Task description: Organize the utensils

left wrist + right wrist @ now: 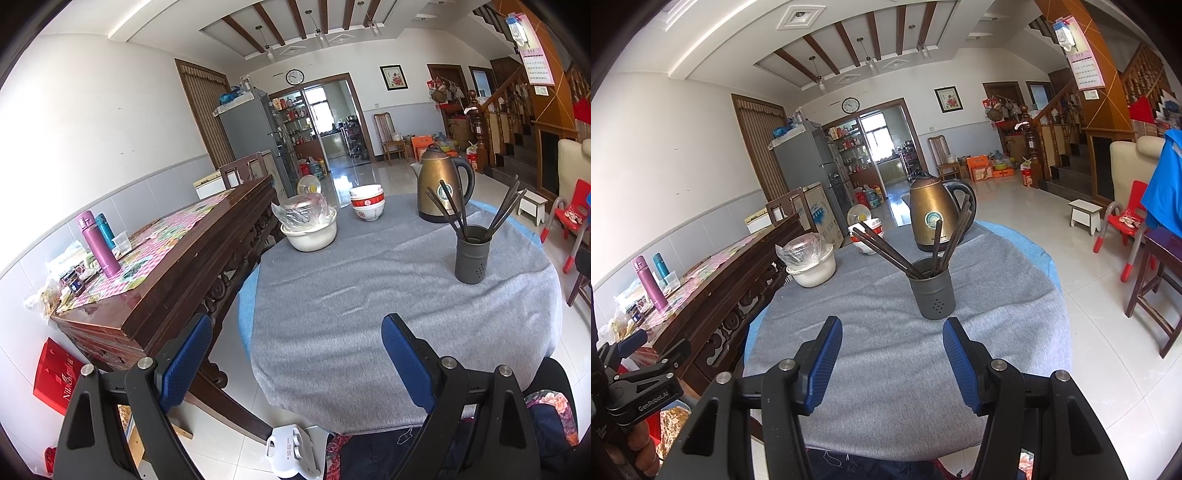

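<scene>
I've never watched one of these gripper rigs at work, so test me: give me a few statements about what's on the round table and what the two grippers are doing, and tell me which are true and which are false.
1. The chopsticks stand in the dark holder. True.
2. The right gripper is clamped on a chopstick. False: it is open and holds nothing.
3. A bronze kettle stands behind the holder. True.
4. The left gripper is shut. False: its jaws stand wide apart, with nothing between them.
5. The holder lies tipped over on the grey cloth. False: it stands upright.
6. Red and white bowls are stacked on the table. True.
</scene>
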A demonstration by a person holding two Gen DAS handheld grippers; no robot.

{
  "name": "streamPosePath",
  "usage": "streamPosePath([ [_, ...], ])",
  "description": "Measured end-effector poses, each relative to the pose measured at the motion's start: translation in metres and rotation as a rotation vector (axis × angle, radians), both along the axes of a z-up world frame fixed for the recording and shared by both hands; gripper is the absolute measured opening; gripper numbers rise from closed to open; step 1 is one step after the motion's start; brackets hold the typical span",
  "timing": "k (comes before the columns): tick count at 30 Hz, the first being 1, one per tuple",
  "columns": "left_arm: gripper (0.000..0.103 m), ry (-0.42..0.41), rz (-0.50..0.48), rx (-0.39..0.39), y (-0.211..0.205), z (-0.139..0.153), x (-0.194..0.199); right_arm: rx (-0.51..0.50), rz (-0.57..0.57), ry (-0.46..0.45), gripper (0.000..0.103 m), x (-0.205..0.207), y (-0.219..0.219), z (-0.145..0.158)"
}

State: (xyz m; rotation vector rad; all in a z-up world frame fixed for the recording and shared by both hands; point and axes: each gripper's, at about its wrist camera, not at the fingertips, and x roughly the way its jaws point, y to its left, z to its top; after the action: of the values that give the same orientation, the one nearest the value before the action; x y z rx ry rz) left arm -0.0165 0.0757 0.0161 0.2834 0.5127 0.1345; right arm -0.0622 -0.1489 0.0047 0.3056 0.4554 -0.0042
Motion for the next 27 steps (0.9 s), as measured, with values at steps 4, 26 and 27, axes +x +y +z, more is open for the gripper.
streamPosePath([
  [4, 0.093, 0.007, -0.002, 0.003, 0.0005, -0.0024, 0.0014, 0.003, -0.005, 0.004, 0.061, 0.0004, 0.0004, -0.0046],
  [26, 0.093, 0.013, -0.004, 0.002, 0.0015, -0.0043, 0.0023, 0.003, -0.009, 0.003, 0.061, 0.0004, 0.0009, -0.0081],
  [27, 0.093, 0.013, -0.004, 0.002, 0.002, -0.0045, 0.0022, 0.004, -0.009, 0.003, 0.061, 0.0003, 0.0009, -0.0082],
])
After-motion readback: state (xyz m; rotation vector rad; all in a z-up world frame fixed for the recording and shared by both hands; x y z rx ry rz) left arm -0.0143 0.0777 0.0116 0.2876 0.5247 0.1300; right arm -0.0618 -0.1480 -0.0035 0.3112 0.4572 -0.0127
